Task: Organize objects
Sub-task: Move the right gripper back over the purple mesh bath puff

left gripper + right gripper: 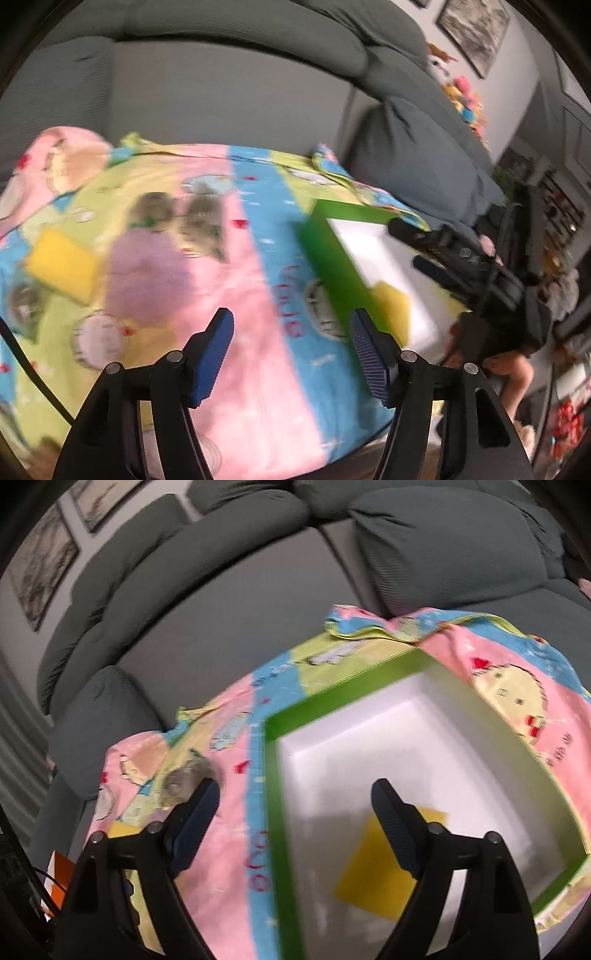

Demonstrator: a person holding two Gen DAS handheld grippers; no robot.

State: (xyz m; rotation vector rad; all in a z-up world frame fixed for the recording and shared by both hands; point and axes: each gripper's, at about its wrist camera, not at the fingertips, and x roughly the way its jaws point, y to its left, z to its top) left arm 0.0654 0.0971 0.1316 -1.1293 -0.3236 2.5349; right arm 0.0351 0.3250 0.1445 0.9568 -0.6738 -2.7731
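Black hand-held gripper (295, 794) (right) agape, empty.

Open cloth-covered worktop (236, 266) left of green box (275, 812); box walls bar side entry, top open. Sofa cushions (221, 590) close the far edge.

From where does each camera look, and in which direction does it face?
Left wrist: behind the open left tongs, angled down at the blanket; a yellow sponge lies there and the right tongs show.
Right wrist: behind the open right tongs, looking into the green box.
Shared: box, blanket, grey sofa.
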